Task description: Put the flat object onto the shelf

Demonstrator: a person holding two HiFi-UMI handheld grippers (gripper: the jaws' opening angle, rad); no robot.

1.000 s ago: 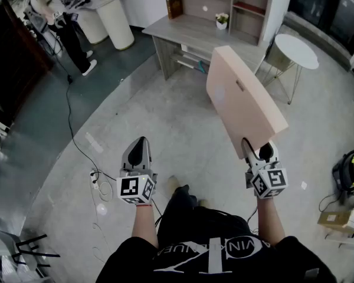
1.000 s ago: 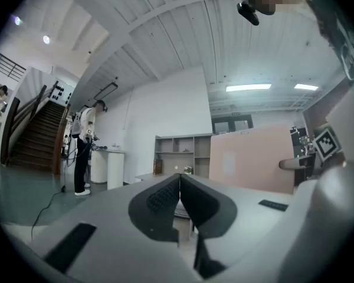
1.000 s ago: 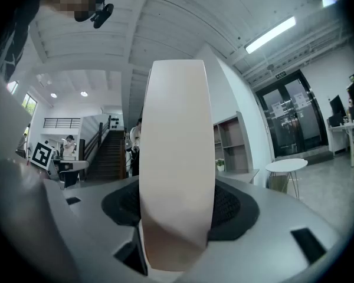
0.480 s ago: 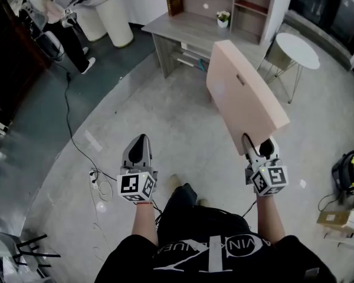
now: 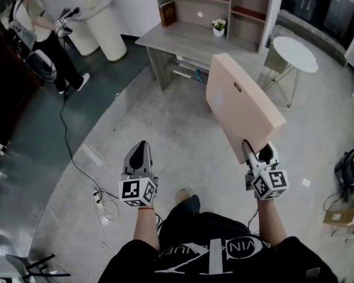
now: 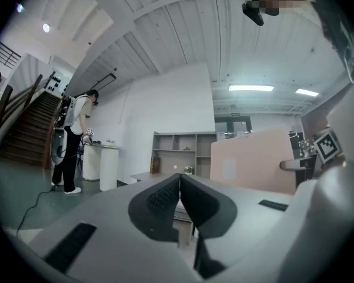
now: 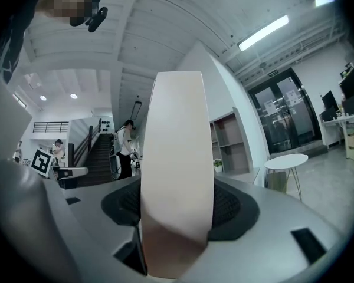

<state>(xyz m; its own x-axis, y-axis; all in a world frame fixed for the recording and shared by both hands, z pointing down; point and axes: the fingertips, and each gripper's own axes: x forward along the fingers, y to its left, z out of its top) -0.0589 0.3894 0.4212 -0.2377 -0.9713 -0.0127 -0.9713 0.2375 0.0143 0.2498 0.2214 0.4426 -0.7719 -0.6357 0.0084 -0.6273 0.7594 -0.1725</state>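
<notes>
- Round white table (image 5: 294,46) on thin legs, far right.
- Small potted plant (image 5: 218,25) on the grey worktop (image 5: 174,40).
- Person (image 5: 30,17) standing beside a white pedestal (image 5: 109,31), far left.
- Black cable (image 5: 71,155) trailing to a power strip (image 5: 98,196).

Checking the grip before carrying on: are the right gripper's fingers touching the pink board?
Touching. The right gripper view shows the pink board standing between the right gripper's fingers, dark pads pressed on both faces.

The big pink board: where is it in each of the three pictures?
Head view: pink board right of centre, standing up from the right gripper.
Left gripper view: board right of centre, face-on.
Right gripper view: board dead centre, edge-on between the jaws.
Shared landmark: shelf unit.
</notes>
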